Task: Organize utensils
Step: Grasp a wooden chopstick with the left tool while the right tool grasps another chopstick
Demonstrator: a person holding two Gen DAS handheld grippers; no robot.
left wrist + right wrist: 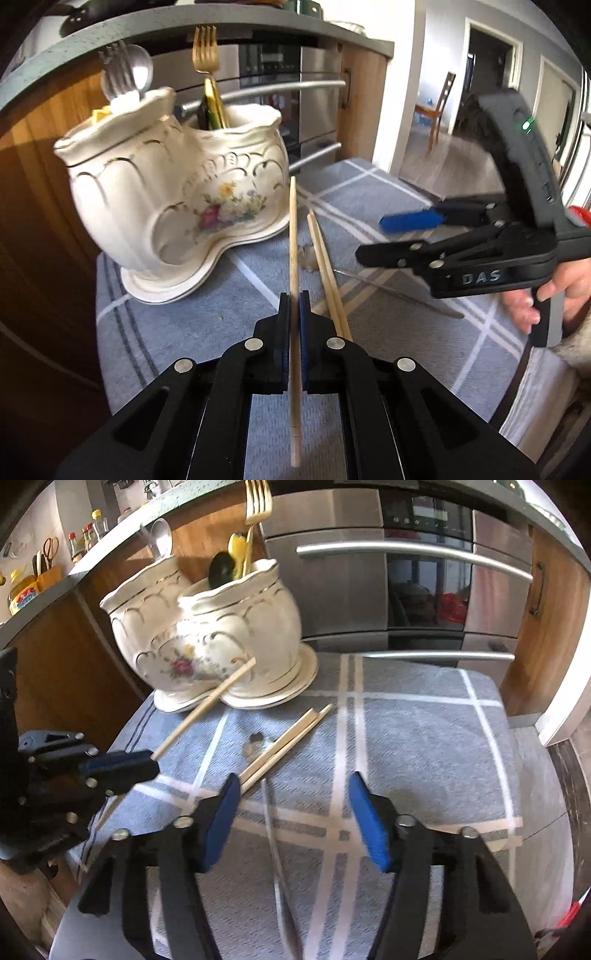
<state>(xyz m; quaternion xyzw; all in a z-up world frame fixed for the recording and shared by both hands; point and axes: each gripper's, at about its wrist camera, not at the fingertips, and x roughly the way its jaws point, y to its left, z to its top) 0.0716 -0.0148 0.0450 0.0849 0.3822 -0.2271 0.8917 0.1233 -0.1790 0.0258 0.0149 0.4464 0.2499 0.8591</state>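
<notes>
My left gripper is shut on a single wooden chopstick, held clear of the cloth and pointing toward the white floral ceramic holder. The holder has two compartments: a gold fork stands in one, a silver fork and spoon in the other. Two more chopsticks lie side by side on the cloth, with a thin metal knife beside them. My right gripper is open low over the cloth, and the knife runs between its blue pads untouched. In that view the left gripper holds its chopstick near the holder.
A blue-grey checked cloth covers the small table. A steel oven with bar handles stands right behind it, under a grey countertop with bottles at far left. A person's hand grips the right tool. A doorway and chair lie beyond.
</notes>
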